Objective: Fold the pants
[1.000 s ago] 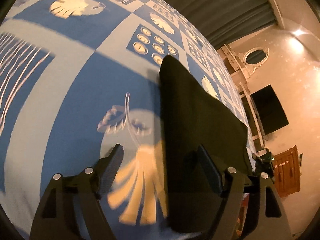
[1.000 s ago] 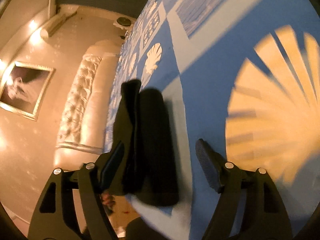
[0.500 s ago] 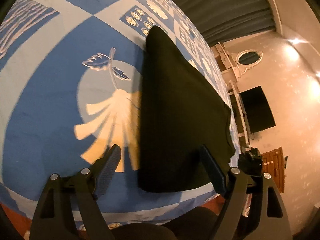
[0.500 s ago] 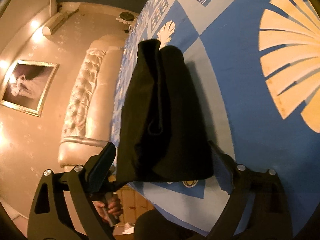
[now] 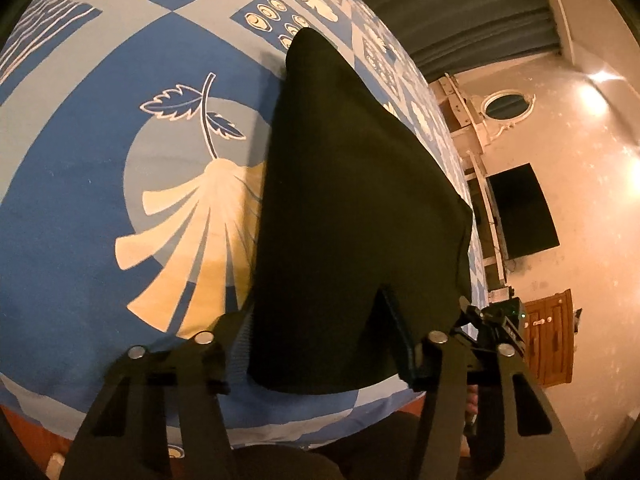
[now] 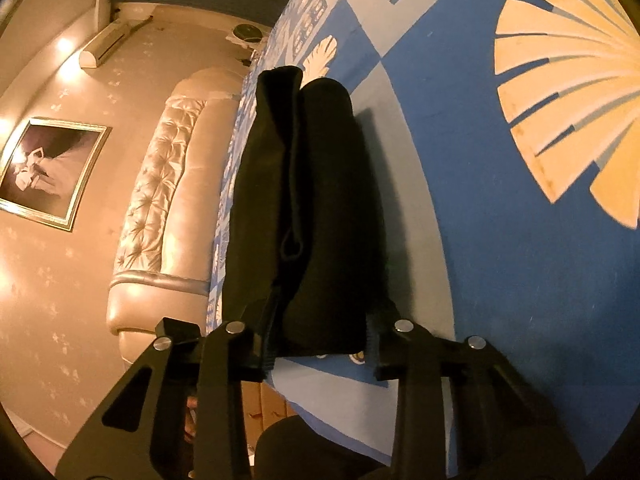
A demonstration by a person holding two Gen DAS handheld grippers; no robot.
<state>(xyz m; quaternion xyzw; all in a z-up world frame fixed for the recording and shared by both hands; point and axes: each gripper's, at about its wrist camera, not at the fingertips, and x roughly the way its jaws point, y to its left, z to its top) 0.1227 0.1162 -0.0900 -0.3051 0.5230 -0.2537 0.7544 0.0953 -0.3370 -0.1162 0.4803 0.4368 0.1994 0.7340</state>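
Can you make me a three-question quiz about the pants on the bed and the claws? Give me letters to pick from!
1. Where do the pants lie?
A. on the patterned bedspread
B. on the floor
C. on a chair

2. What colour are the pants?
A. red
B. black
C. white

3. What is between the fingers of the right claw?
A. nothing
B. a pillow
C. the near end of the pants

Answers:
1 A, since they rest on the blue bedspread with its leaf and fan prints.
2 B, since the cloth looks black in both views.
3 C, since the black cloth fills the gap between its fingers as its jaws are closing. The left claw is closing round the near edge too.
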